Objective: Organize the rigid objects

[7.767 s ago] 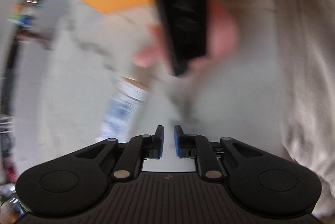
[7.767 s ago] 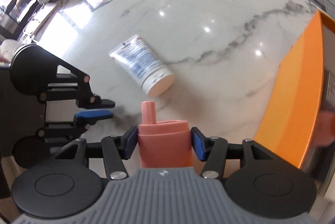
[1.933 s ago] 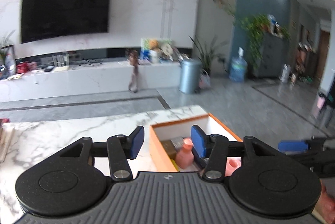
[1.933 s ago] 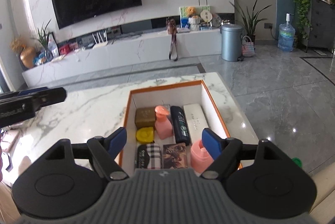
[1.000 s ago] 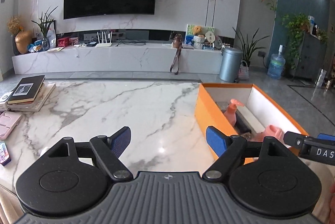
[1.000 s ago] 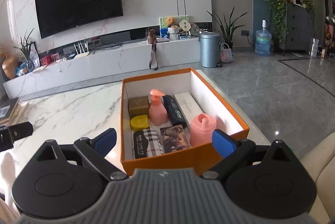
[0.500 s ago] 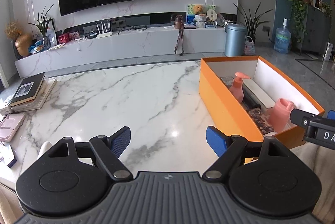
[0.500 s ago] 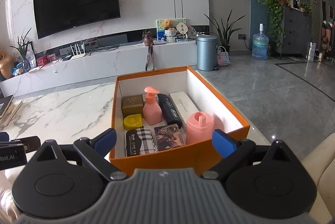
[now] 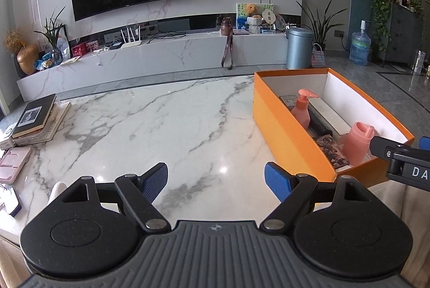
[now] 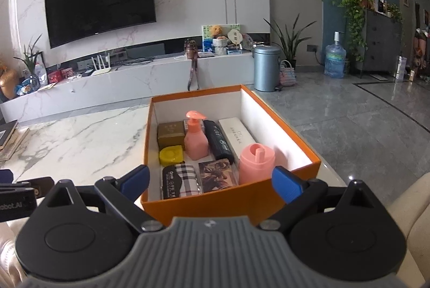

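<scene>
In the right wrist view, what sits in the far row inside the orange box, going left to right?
Gold box → pink pump bottle → black tube → white case, all inside the orange box.

Your right gripper (image 10: 211,181) is wide open and holds nothing. Right past it sits the orange box (image 10: 231,200) on the white table (image 10: 80,137). Inside stand two pink bottles (image 10: 195,138) beside a black tube (image 10: 218,143).
</scene>
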`<control>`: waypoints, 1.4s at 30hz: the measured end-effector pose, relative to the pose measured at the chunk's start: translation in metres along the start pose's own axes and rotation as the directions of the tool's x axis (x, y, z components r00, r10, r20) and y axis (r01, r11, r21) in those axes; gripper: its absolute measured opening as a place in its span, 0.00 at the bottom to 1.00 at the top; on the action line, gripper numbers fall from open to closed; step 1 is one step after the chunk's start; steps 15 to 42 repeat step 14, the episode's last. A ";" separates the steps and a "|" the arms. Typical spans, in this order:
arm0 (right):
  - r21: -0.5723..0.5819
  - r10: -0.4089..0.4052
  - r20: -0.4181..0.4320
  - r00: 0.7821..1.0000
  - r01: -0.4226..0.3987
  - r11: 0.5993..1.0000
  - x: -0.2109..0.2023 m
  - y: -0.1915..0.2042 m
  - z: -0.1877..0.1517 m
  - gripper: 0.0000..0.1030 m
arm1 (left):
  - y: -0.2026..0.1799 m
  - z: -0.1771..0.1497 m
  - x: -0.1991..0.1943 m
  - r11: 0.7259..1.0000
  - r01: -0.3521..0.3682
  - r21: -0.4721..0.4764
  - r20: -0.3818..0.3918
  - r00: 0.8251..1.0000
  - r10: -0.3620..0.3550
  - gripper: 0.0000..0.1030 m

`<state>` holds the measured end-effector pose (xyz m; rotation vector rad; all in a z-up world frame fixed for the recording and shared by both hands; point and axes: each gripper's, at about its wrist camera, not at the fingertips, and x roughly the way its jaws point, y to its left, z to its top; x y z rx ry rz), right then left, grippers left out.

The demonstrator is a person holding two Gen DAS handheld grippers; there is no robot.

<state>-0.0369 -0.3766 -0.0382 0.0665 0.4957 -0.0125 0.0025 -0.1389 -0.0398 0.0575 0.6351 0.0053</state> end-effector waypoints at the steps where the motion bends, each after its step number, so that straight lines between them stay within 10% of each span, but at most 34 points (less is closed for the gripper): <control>1: -0.001 -0.001 0.000 1.000 0.001 1.000 0.000 0.000 0.000 0.94 | 0.000 0.000 -0.001 1.000 0.002 0.001 0.002 1.000 -0.002 0.93; 42: -0.001 -0.001 -0.007 1.000 0.001 1.000 0.001 0.000 0.000 0.94 | -0.003 0.000 -0.007 1.000 0.011 0.019 0.034 0.999 -0.012 0.93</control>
